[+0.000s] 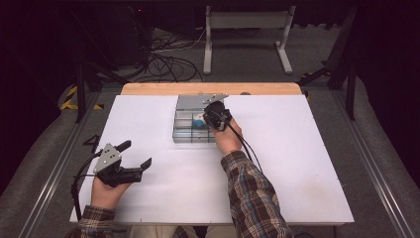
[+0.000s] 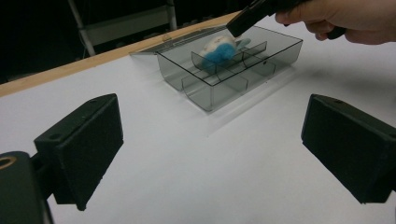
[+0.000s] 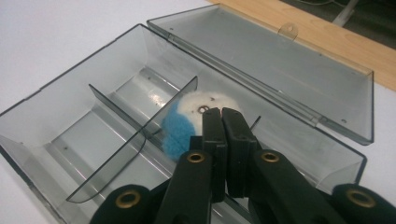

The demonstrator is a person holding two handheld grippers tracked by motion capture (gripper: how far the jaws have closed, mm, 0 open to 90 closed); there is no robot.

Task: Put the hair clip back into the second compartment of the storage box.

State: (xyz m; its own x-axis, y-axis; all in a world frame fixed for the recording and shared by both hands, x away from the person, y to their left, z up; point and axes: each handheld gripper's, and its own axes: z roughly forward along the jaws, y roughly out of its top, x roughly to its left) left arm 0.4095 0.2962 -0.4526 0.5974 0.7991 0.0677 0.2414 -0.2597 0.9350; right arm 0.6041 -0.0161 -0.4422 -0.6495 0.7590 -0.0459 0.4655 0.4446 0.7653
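— Start close in. What's the left gripper (image 1: 132, 155) doing?

— Idle, down around seven o'clock on the white table (image 1: 297, 163). Its jaws stand wide apart with nothing between them, aimed toward the box up the table.

— And the other one?

— The right gripper (image 1: 212, 115) is out past the middle, near twelve o'clock, reaching into the clear compartment box (image 3: 70, 121). Its jaws are pressed nearly together.

— Holding something?

— Hard to swear to it. There's a blue-and-white fuzzy ball (image 3: 187, 121) in a middle compartment, beside a divider, and the jaw tips sit right against its white top. They may be pinching a bit of fluff, or just touching it; I can't tell.

— So where's the ball from the claw?

— Directly ahead of the tips, slightly to eleven o'clock from them in the right gripper view, in contact. It's roundish, no real long axis. The right hand is plainly the nearer one.

— And behind?

— The box's lid (image 3: 280, 60) lies open flat at the far side, toward the wooden edge (image 1: 208, 88).
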